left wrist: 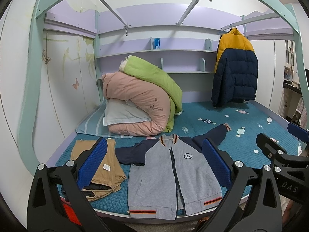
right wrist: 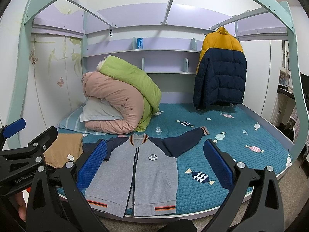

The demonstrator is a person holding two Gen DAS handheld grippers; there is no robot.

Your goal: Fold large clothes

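A grey zip jacket [left wrist: 170,176] with navy sleeves lies flat, front up, on the teal bedspread [left wrist: 241,147] near the bed's front edge. It also shows in the right wrist view [right wrist: 146,172]. Its right sleeve [right wrist: 185,137] stretches out toward the back right; its left sleeve [left wrist: 131,154] is bent inward. My left gripper [left wrist: 154,164] is open and empty, held above the jacket's front. My right gripper [right wrist: 154,164] is open and empty, held above the jacket, and shows at the right of the left wrist view [left wrist: 280,143].
Folded tan clothes [left wrist: 104,166] lie left of the jacket. A pile of pink and green quilts [left wrist: 143,96] on a pillow sits behind. A yellow and navy puffer jacket [left wrist: 235,67] hangs at the back right. Shelves [left wrist: 154,51] line the headboard.
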